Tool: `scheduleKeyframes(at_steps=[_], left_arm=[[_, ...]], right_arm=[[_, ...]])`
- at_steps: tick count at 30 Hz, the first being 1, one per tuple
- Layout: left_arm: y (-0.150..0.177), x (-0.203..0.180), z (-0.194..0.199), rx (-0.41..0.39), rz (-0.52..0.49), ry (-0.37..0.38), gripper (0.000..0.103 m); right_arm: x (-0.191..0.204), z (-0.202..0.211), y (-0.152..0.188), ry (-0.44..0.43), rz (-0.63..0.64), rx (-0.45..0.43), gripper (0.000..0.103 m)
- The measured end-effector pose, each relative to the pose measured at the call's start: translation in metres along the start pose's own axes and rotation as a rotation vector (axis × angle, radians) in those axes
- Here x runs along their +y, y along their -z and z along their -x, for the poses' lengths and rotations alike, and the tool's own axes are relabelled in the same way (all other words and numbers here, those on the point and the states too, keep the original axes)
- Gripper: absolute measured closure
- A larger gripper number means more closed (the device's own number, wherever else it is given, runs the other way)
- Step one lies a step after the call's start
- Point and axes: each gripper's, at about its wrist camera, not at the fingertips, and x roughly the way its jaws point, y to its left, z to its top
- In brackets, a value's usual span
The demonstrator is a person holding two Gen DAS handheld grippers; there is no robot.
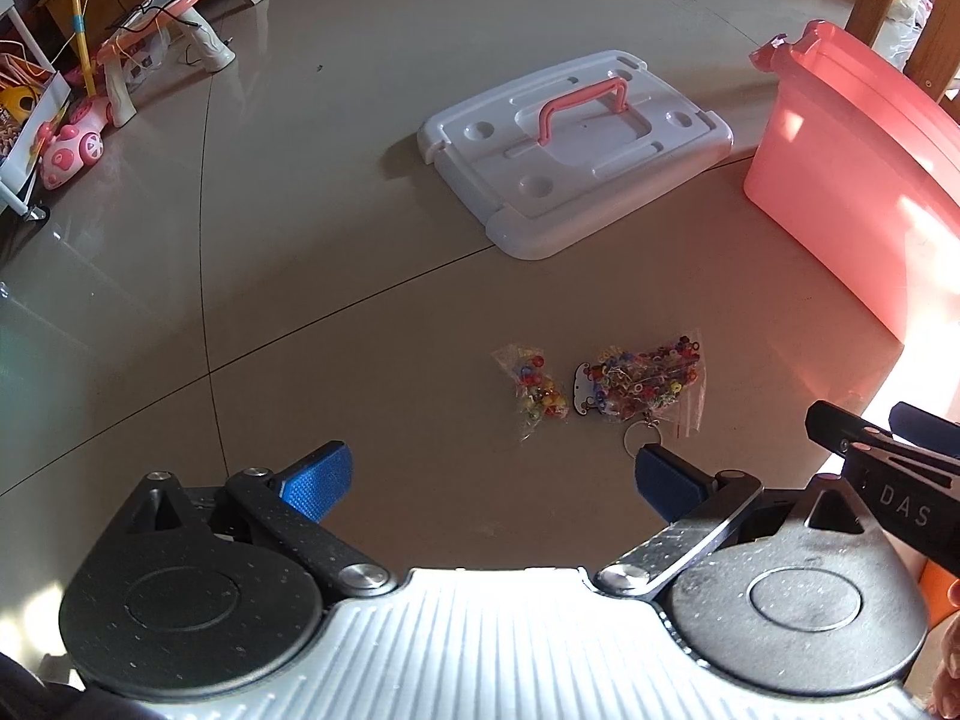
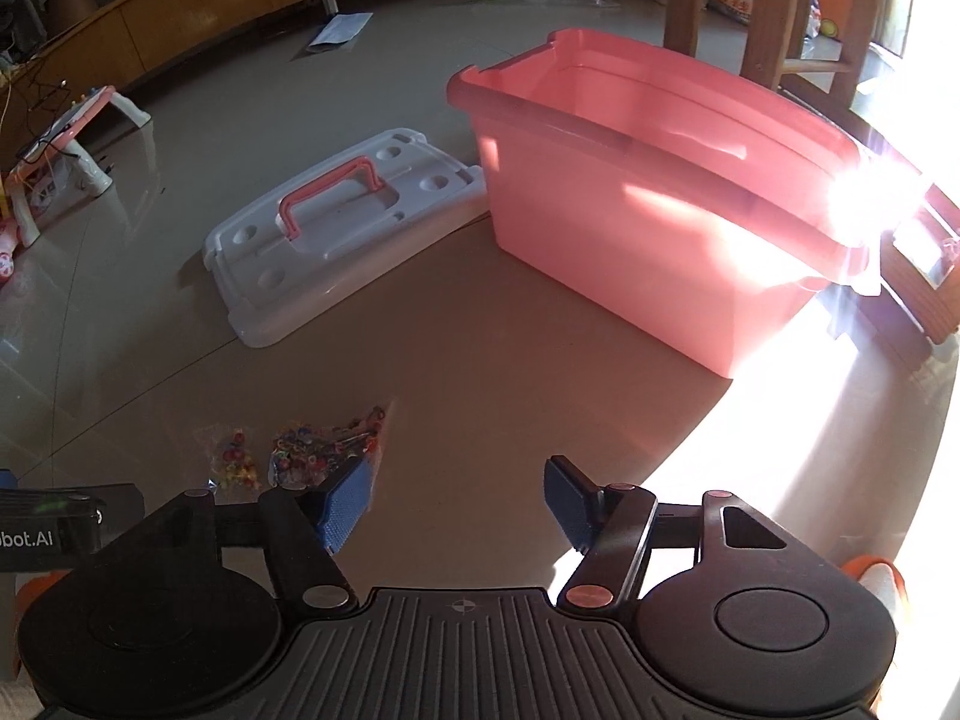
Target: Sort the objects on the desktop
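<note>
Two small clear bags of coloured beads lie on the tiled floor (image 1: pixel 360 276), side by side and just apart: the smaller bag (image 1: pixel 536 389) to the left, the larger bag (image 1: pixel 651 381) to the right, with a white cartoon-shaped tag and a metal key ring (image 1: pixel 643 437) at its near edge. Both rest just ahead of the left hand-held gripper (image 1: pixel 492 483), whose blue-padded fingers are spread wide with nothing between them; its right pad sits just beside the key ring, though I cannot tell whether they touch.

Off to the right, the right hand-held gripper (image 2: pixel 459 507) also has its fingers parted and holds nothing. Its left pad lies close to the larger bag (image 2: pixel 327 444), with the smaller bag (image 2: pixel 236 462) further left.

Beyond the bags stands a pink plastic storage bin (image 2: pixel 630 228), uncovered, with strong sunlight glaring across its right end and the floor beside it. Its white lid (image 2: pixel 336 234) with a pink handle (image 2: pixel 327 192) lies flat on the floor just left of the bin, handle side up. A pink toy table (image 1: pixel 174 12) and other pink toys sit well away at the far left, near a wooden cabinet.
</note>
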Motion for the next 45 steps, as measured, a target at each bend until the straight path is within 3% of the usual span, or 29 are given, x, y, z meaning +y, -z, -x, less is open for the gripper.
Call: scheduleKeyframes(at_steps=[12, 26, 32, 40, 45], left_arm=[[0.0, 0.005, -0.029, 0.051, 0.0, -0.01, 0.0], [0.0, 0.011, -0.059, 0.077, -0.013, -0.002, 0.0], [0.0, 0.017, -0.068, 0.097, 0.016, 0.001, 0.0], [-0.002, 0.019, -0.074, 0.105, 0.022, 0.016, 0.0], [-0.005, 0.018, -0.076, 0.109, 0.017, 0.016, 0.0]], right_arm=[[0.022, -0.044, -0.009, -0.064, 0.011, 0.054, 0.044], [0.028, -0.099, -0.014, -0.098, -0.078, 0.124, 0.037], [0.041, -0.119, -0.017, -0.092, -0.055, 0.155, 0.037], [0.048, -0.134, -0.016, -0.094, -0.056, 0.173, 0.05], [0.055, -0.134, -0.018, -0.109, -0.032, 0.175, 0.071]])
